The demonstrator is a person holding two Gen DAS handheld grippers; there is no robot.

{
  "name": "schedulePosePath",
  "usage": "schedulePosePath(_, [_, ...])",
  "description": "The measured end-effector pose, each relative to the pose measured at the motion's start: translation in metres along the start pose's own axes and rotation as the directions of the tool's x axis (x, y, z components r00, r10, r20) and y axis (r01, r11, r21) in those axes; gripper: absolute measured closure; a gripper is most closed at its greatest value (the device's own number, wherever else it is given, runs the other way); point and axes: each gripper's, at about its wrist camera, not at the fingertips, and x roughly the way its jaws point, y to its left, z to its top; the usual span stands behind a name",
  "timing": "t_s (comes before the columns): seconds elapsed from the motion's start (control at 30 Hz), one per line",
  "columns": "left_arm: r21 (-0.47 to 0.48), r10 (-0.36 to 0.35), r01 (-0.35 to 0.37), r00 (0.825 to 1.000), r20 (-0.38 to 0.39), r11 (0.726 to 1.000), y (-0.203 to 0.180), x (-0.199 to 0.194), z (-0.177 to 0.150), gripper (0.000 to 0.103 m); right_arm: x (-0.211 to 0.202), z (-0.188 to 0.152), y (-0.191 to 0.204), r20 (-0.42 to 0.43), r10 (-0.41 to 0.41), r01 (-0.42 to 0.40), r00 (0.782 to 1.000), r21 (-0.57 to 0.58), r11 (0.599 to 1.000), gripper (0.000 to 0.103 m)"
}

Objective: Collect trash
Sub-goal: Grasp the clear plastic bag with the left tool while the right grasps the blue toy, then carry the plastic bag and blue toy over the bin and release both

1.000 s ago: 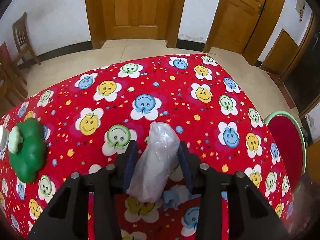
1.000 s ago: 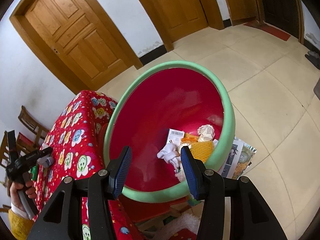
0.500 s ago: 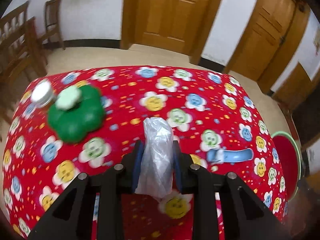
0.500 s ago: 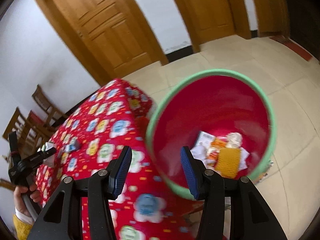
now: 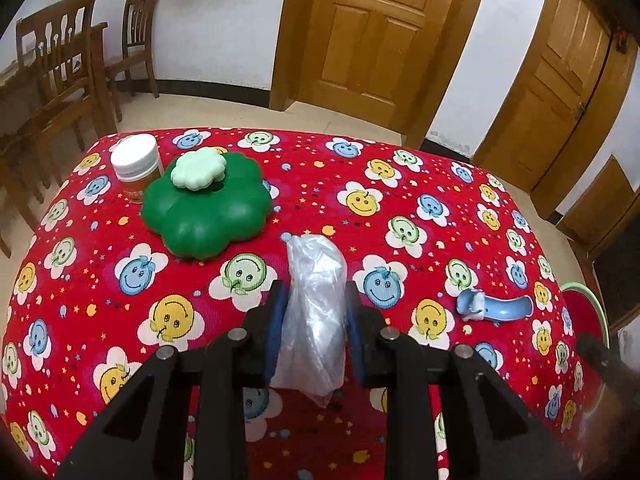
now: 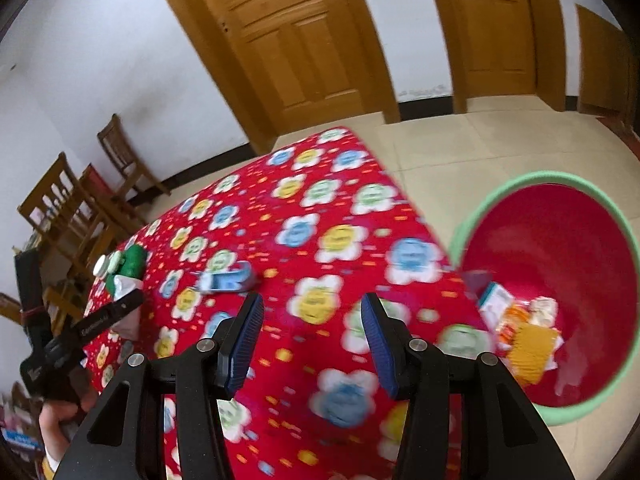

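Observation:
My left gripper [image 5: 314, 300] is shut on a crumpled clear plastic bag [image 5: 316, 264], which it holds just above the red smiley-flower tablecloth [image 5: 400, 208]. A small blue plastic piece [image 5: 496, 308] lies on the cloth to the right. The right wrist view is blurred. In it my right gripper [image 6: 311, 308] hangs open over the table's near right part, with nothing between its fingers. The red bin with a green rim [image 6: 544, 178] stands on the floor right of the table, with paper and orange trash [image 6: 528, 344] inside. At the far left, the left gripper [image 6: 120, 304] shows with the bag.
A green flower-shaped box [image 5: 204, 208] and a white-capped jar [image 5: 134, 164] stand at the table's far left. Wooden chairs [image 5: 68, 64] stand beyond the left edge, and wooden doors [image 5: 372, 32] line the far wall. A person's hand [image 6: 60, 420] grips the left tool.
The left jaws closed tighter on the bag, and that gripper shifted so the green box and jar came into view. The right gripper swung left, from over the bin to over the table.

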Motion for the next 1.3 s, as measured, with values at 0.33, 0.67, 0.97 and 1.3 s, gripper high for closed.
schedulePosePath(0.33, [0.006,-0.006,0.006,1.0,0.028,1.0,0.0,-0.005,-0.006,0.075,0.048,0.003,0.044,-0.006,0.027,-0.027,1.0,-0.034,0.999,0.055])
schedulePosePath(0.67, [0.004,-0.019,0.019,1.0,0.016,1.0,0.001,-0.001,-0.009,0.075,0.068,-0.004,0.052,0.0,0.022,-0.022,1.0,-0.027,0.999,0.079])
schedulePosePath(0.97, [0.006,-0.019,0.018,1.0,0.017,1.0,0.001,0.001,-0.01,0.075,0.068,-0.004,0.041,0.001,0.039,-0.039,0.999,0.029,0.999,0.092])
schedulePosePath(1.3, [-0.005,-0.039,0.039,0.999,0.022,0.999,0.003,0.002,-0.01,0.075,0.038,-0.005,0.038,0.05,0.029,-0.03,0.998,0.024,0.999,0.095])
